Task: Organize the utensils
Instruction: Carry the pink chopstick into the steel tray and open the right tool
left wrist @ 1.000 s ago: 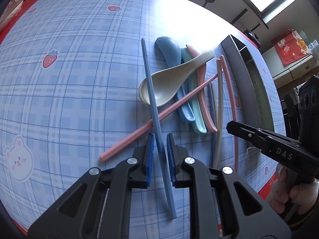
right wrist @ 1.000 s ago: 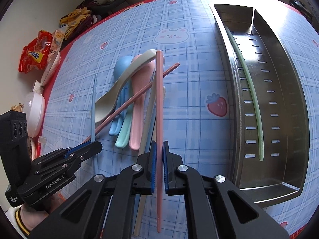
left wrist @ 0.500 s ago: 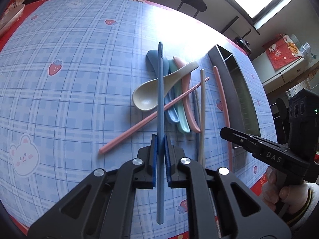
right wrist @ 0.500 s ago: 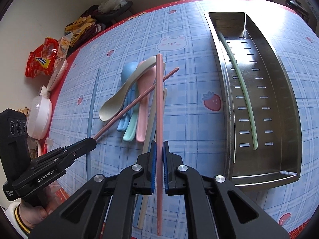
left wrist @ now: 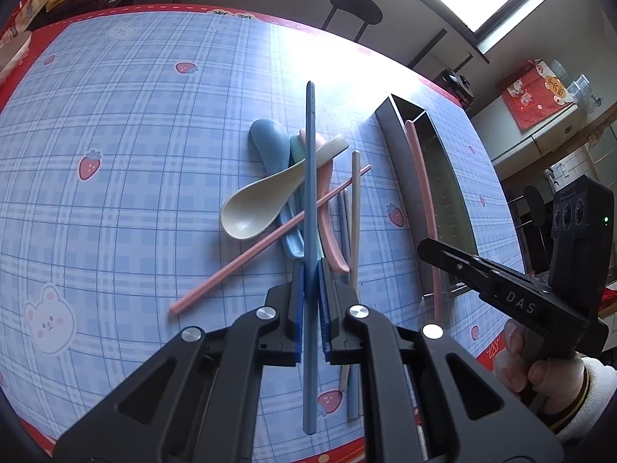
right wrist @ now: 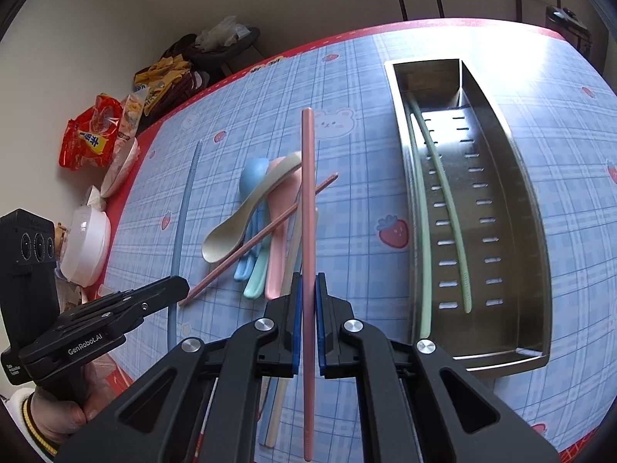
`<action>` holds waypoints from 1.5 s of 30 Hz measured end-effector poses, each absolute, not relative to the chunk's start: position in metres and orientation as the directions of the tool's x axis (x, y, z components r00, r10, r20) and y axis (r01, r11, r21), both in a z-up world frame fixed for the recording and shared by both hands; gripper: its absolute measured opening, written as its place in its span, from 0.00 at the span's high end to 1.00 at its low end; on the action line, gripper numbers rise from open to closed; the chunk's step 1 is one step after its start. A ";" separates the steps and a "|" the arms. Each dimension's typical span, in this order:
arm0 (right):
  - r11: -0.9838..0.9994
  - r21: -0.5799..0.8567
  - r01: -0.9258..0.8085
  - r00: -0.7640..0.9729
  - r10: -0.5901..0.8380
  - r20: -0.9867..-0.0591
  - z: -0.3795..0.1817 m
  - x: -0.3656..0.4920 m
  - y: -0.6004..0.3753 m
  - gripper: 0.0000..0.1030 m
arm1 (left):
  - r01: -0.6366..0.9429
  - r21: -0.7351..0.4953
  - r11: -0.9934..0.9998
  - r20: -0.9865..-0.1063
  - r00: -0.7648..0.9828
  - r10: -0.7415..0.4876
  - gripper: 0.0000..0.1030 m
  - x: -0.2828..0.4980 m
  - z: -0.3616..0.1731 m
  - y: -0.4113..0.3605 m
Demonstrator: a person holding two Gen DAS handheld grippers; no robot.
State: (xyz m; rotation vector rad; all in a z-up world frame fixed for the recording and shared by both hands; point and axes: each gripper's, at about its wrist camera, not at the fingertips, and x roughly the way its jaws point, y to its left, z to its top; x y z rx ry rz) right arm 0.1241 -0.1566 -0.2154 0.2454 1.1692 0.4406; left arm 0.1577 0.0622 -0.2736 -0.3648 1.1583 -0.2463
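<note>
A long slate-blue plastic chopstick (left wrist: 309, 193) hangs lifted above the pile, as does a long dusty-pink chopstick (right wrist: 307, 208). Below lie a beige spoon (left wrist: 266, 200) atop blue (left wrist: 270, 146), mint and pink spoons, crossed by another pink chopstick (left wrist: 270, 237). At right, a perforated steel tray (right wrist: 513, 193) holds two pale-green chopsticks (right wrist: 443, 193).

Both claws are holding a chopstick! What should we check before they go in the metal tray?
1. Left claw shut on the long blue chopstick: ok.
2. Right claw shut on the long pink chopstick: ok.
3. Both chopsticks lifted off the spoon pile: ok.
4. Room in the steel slotted tray beside the green chopsticks: ok.
5. Grip firm enough: cannot tell.
</note>
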 end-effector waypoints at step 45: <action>0.911 0.410 0.037 0.421 0.358 -0.834 -0.234 0.217 -0.266 0.94 | -0.058 -0.517 0.854 -0.845 0.189 -0.499 0.90 0.293 -0.321 -0.109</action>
